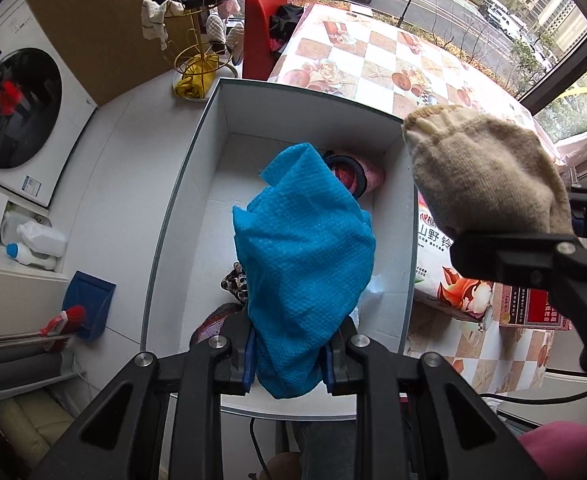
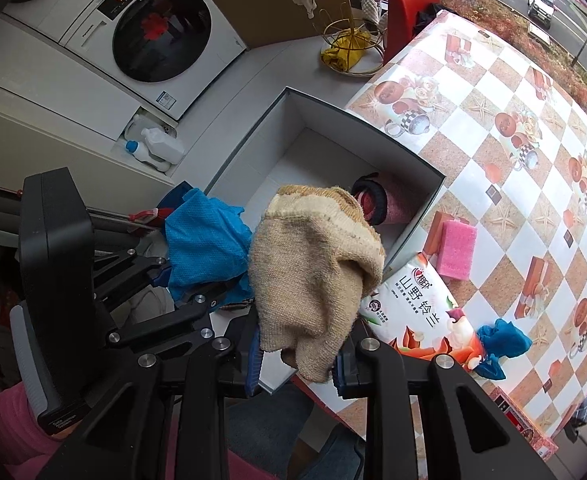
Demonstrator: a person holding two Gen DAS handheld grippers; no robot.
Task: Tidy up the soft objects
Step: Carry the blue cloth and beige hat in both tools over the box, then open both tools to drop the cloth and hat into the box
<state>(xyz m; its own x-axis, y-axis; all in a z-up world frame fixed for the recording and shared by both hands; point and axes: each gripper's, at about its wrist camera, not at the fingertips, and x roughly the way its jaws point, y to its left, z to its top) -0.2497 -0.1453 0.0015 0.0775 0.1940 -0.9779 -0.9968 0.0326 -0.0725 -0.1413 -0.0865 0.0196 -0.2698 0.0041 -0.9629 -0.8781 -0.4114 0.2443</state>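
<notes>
My left gripper is shut on a blue cloth, which hangs over the open white box. My right gripper is shut on a beige knitted cloth above the box's near right corner. In the left wrist view the beige cloth and the right gripper's arm show at the right, over the box's right wall. Inside the box lies a pink rolled item with a dark rim, and patterned fabric peeks out under the blue cloth.
A checkered tablecloth bears a pink sponge, a tissue pack and another blue cloth. A washing machine, detergent bottles, a gold rack and a red chair stand beyond the box.
</notes>
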